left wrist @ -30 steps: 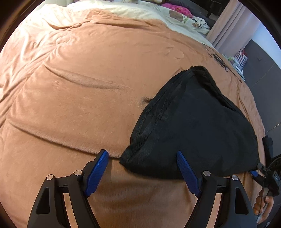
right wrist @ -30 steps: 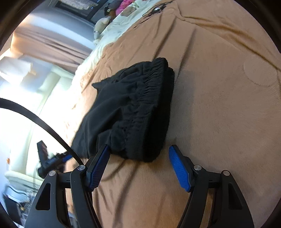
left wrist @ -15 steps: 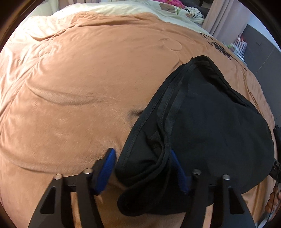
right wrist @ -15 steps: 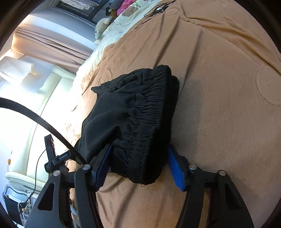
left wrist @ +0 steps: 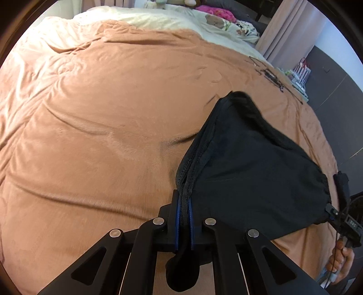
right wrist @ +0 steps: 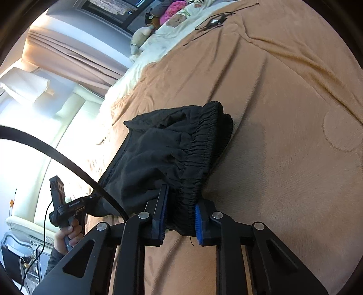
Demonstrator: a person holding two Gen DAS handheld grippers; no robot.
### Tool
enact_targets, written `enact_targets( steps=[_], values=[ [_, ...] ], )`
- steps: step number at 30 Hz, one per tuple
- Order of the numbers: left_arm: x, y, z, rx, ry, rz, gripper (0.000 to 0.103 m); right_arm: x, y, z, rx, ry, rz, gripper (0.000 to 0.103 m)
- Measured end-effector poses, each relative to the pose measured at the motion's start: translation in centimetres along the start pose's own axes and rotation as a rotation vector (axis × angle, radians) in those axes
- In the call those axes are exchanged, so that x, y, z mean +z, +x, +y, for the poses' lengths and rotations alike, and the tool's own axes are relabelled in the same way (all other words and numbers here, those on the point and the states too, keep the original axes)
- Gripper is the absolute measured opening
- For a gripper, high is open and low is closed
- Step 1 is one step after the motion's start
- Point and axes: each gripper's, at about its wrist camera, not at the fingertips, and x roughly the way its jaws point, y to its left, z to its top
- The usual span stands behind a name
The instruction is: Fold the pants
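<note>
The black pants [left wrist: 254, 172] lie folded in a bundle on the orange-brown blanket [left wrist: 109, 118]. My left gripper [left wrist: 183, 217] is shut on a near corner of the pants, at the seamed edge, and the cloth hangs lifted from it. My right gripper [right wrist: 180, 217] is shut on the thick elastic waistband end of the pants [right wrist: 172, 154], with the bunched cloth filling the gap between its blue pads. Each gripper shows in the other's view, at the far corner of the bundle: the right gripper [left wrist: 340, 217] and the left gripper [right wrist: 68, 204].
The blanket [right wrist: 283, 113] covers a wide bed. A black cable [left wrist: 272, 77] lies on it beyond the pants. Pillows and plush toys [left wrist: 217, 15] sit at the head. Curtains [right wrist: 74, 56] and a dark wall [left wrist: 335, 74] flank the bed.
Both grippers moved in onto the pants and closed from wide open onto its near corners. The gripped edge now rises off the blanket.
</note>
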Motion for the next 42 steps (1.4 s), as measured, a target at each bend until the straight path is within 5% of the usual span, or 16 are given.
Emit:
enact_targets(
  steps=[9, 22, 37, 40, 42],
  values=[
    [-3.0, -4.6, 0.0, -0.011, -0.029, -0.004, 0.006, -1.2, -1.4, 0.8, 0.037, -0.047, 0.031, 0.016],
    [-12.1, -10.7, 1.8, -0.026, -0.152, -0.002, 0.006, -2.7, -2.6, 1.8, 0.083, -0.156, 0.139, 0.016],
    [-19.8, -11.6, 2.7, -0.068, -0.282, 0.072, 0.012, -1.2, -1.2, 3.4, 0.031, -0.306, 0.227, 0.016],
    [-20.2, -10.4, 3.2, 0.006, -0.275, 0.117, 0.036, -1.3, -0.2, 3.4, -0.059, -0.339, 0.232, 0.035],
    [-19.8, -10.3, 3.4, 0.020, -0.275, 0.109, 0.042, -1.1, 0.1, 3.5, -0.091, -0.342, 0.220, 0.051]
  ],
)
